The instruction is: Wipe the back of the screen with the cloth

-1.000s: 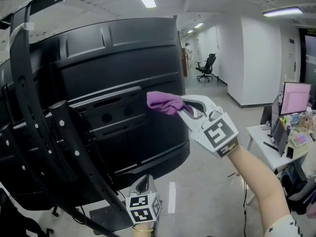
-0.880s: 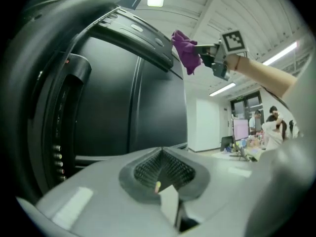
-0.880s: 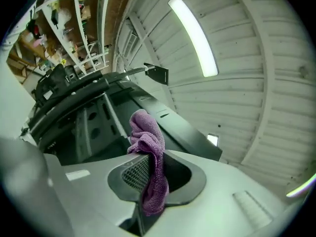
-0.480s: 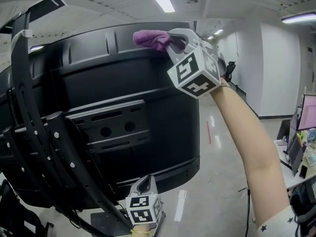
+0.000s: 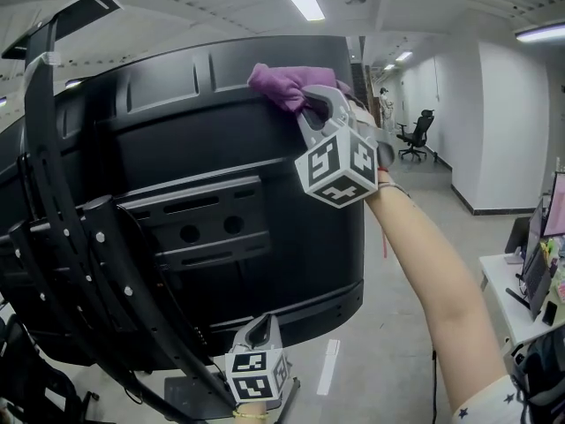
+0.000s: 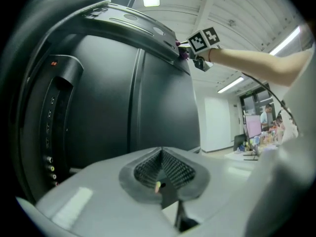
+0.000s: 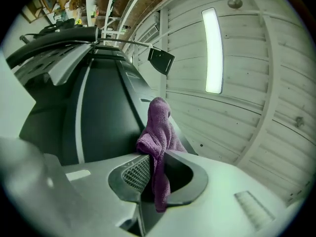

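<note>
Two hand-held grippers, right [image 5: 311,102] clamping one cloth [image 5: 278,85] on one screen [image 5: 265,263], left [image 5: 256,325] closed empty

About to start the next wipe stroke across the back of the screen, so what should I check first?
1. Cloth clamped in right gripper: ok, jaws shut on it.
2. Cloth touching the screen back: ok, it lies near the top edge.
3. Left gripper out of the path: ok, low below the screen, shut, empty.
4. Stand arm out of the path: ok, far to the cloth's left.
5. Dust left on panel: cannot tell.
</note>
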`<move>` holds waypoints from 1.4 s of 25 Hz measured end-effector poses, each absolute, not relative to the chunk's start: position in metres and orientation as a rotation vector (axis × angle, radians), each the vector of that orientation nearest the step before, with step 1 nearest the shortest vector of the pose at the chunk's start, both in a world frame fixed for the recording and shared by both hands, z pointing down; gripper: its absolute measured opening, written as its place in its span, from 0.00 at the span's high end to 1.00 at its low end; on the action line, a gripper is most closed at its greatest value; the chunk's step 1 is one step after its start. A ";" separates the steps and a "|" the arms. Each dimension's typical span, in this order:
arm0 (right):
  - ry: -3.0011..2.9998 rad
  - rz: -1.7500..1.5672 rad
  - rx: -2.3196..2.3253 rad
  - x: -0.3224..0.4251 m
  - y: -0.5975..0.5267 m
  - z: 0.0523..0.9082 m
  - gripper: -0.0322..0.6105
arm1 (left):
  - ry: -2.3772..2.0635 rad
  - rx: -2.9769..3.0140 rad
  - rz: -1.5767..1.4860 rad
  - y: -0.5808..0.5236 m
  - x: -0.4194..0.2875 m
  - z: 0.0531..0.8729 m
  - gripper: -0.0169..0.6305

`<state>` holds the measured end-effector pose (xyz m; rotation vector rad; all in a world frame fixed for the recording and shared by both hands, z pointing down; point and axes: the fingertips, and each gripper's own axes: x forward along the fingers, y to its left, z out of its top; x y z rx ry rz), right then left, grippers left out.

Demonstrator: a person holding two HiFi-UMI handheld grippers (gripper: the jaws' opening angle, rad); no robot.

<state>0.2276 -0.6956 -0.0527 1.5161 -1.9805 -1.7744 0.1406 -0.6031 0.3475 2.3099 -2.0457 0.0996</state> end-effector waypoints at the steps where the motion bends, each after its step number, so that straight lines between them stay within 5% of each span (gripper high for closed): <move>1: -1.988 -1.768 1.501 0.227 -0.694 -0.043 0.89 | -2.042 2.308 0.105 -0.602 0.140 0.350 0.96; 29: -2.065 -1.223 1.086 0.225 -0.658 0.373 0.87 | -2.023 2.261 0.102 -0.562 0.128 0.399 0.96; 35: -2.084 -1.137 1.079 0.223 -0.655 0.404 0.87 | -2.019 2.239 0.120 -0.553 0.126 0.409 0.96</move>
